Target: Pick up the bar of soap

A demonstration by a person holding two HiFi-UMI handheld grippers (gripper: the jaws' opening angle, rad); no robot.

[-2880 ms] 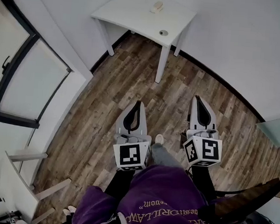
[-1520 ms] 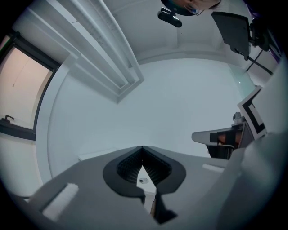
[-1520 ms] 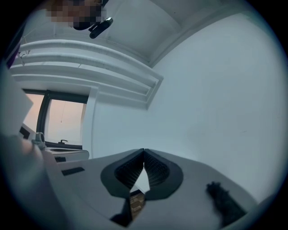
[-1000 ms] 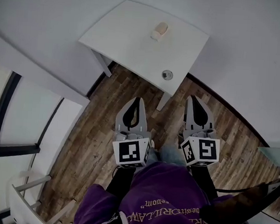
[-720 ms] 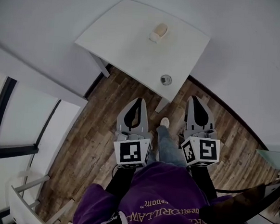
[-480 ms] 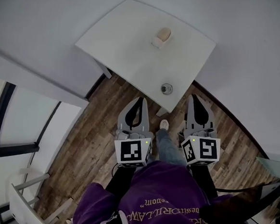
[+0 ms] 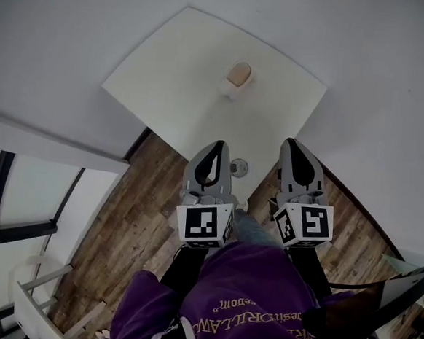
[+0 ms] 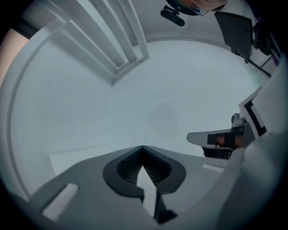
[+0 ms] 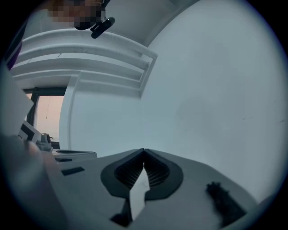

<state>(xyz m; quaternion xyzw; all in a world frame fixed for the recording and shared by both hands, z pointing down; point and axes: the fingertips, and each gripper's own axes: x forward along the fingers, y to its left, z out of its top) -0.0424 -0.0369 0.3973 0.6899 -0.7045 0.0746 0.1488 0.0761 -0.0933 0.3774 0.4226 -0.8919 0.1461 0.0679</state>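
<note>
The bar of soap (image 7: 239,74) is sitting in the upper middle of the head view, a tan block resting on what looks like a small white dish (image 7: 228,90). It is lying towards the far side of the white table (image 7: 168,81), well apart from both claws, so nothing is touching it yet. Nearer the table's lower edge a small round fitting (image 7: 238,166) is showing, just between the two tools. The left gripper (image 7: 217,143) is pointing up the frame with its tip over the table's near edge, clenched with nothing between its jaws; in its own view the ribbed pads are meeting at the tip. The right gripper (image 7: 290,142) is hanging beside it, likewise clenched and empty. I judge they are being carried side by side and closed simply because the reach has not begun. One of them will need to spread its jaws before going for the soap. Below, the person's purple top (image 7: 239,291) is filling the bottom of the frame above the wooden floor (image 7: 131,217).
</note>
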